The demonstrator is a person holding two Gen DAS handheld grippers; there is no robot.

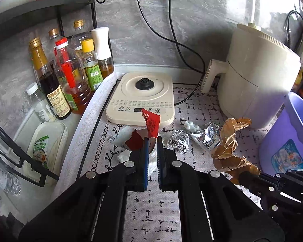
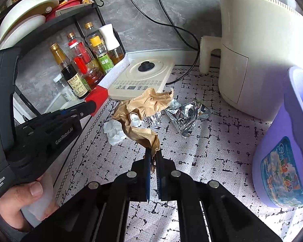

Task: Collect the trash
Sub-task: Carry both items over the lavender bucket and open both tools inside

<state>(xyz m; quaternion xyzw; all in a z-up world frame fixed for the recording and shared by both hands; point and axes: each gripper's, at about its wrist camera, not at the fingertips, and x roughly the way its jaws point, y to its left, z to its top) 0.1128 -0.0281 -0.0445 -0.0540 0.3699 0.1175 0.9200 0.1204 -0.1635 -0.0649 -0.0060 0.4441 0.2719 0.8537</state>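
Both claws loaded, purple bin off to the right.

From the left: my left gripper (image 1: 151, 141) is pinched nearly closed on a red sachet wrapper (image 1: 152, 124), which stands up out of the fingertips in front of the cream induction cooker (image 1: 141, 98). A white tissue (image 2: 114, 131) and crumpled foil wrappers (image 1: 192, 139) lie on the patterned mat (image 1: 151, 211) between the two claws. My right gripper (image 2: 154, 157) is clamped on the lower end of the crumpled brown paper bag (image 2: 143, 109); its long axis runs up and away from the fingers, tilting left. The purple bin (image 2: 288, 141) sits to the right of both, just beside the air fryer (image 2: 262, 56). I judge the right claw nearer, so it should swing right and drop first.
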